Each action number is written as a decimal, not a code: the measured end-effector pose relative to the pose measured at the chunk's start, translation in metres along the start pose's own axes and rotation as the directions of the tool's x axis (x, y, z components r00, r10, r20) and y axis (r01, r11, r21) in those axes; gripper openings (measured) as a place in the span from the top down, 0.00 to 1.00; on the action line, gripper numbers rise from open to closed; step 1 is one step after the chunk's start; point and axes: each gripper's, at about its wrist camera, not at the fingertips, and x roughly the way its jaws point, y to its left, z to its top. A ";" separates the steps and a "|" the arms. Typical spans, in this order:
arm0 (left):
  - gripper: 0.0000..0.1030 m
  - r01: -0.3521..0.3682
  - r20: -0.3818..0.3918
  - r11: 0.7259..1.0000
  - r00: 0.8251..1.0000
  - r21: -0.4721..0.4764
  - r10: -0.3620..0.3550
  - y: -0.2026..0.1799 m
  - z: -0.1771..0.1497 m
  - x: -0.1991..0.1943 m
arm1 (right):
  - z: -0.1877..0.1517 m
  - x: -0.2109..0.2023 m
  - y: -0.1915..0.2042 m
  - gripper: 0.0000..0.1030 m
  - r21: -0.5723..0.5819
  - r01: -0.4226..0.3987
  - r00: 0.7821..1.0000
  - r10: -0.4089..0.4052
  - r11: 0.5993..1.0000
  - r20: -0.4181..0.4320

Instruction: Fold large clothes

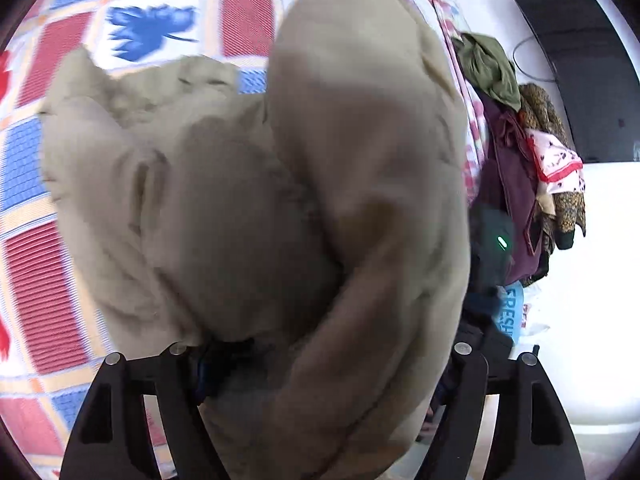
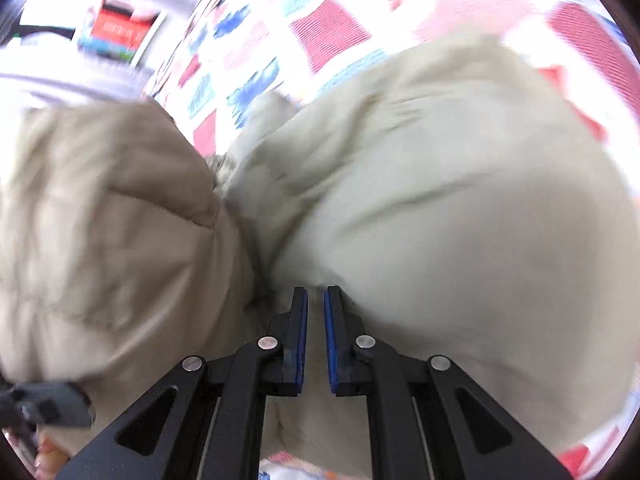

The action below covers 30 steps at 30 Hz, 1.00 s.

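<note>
Both grippers work a beige jacket [image 1: 256,208] on the patchwork bedspread [image 1: 48,264]. Right gripper [image 2: 315,300] jaws pinch a fold. Left gripper [image 1: 312,360] jaws buried; state indeterminable.

- The beige garment [image 1: 304,208] drapes over the left gripper [image 1: 320,364], hiding its fingertips, so how its jaws stand cannot be told
- The garment runs off the bottom edge of the left wrist view and is motion-blurred in both views
- A blue bag [image 1: 510,312] beside the clothes pile [image 1: 520,152] shows only partial lettering
- The boxed item [image 2: 120,32] is too blurred to identify
</note>
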 end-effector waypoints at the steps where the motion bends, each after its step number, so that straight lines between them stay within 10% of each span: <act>1: 0.25 0.017 -0.011 1.000 1.000 0.005 -0.016 -0.002 0.005 0.008 | -0.005 -0.009 -0.010 0.91 0.020 0.004 1.000 -0.004 1.000 0.013; 5: 0.25 0.154 -0.071 0.988 0.986 -0.004 -0.154 -0.006 0.027 0.052 | -0.019 -0.040 -0.043 0.91 0.074 0.022 0.999 -0.025 0.997 0.039; 14: 0.25 0.159 -0.055 0.987 0.986 0.023 -0.157 -0.010 0.048 0.107 | -0.053 -0.091 -0.074 0.90 0.116 -0.031 0.993 0.018 0.993 0.114; 15: 0.25 0.156 -0.053 0.988 0.987 0.020 -0.155 -0.021 0.055 0.116 | -0.059 -0.100 -0.071 0.83 0.100 -0.053 0.991 0.040 0.994 0.128; 18: 0.25 0.156 -0.045 0.988 0.987 -0.002 -0.156 -0.016 0.057 0.121 | -0.070 -0.119 -0.061 0.24 0.056 -0.110 0.981 0.100 0.992 0.167; 19: 0.25 0.155 -0.041 0.988 0.987 -0.005 -0.155 -0.015 0.057 0.121 | -0.074 -0.122 -0.052 0.21 0.034 -0.138 0.976 0.130 0.990 0.177; 24: 0.25 0.082 0.006 0.995 0.997 0.057 -0.082 -0.023 0.053 0.106 | -0.080 -0.108 -0.012 0.21 -0.061 -0.161 0.978 0.168 0.985 0.127; 30: 0.25 -0.114 0.248 0.984 0.966 0.137 0.077 -0.022 0.032 0.044 | -0.061 -0.082 0.001 0.36 -0.040 0.038 0.988 -0.031 0.998 0.152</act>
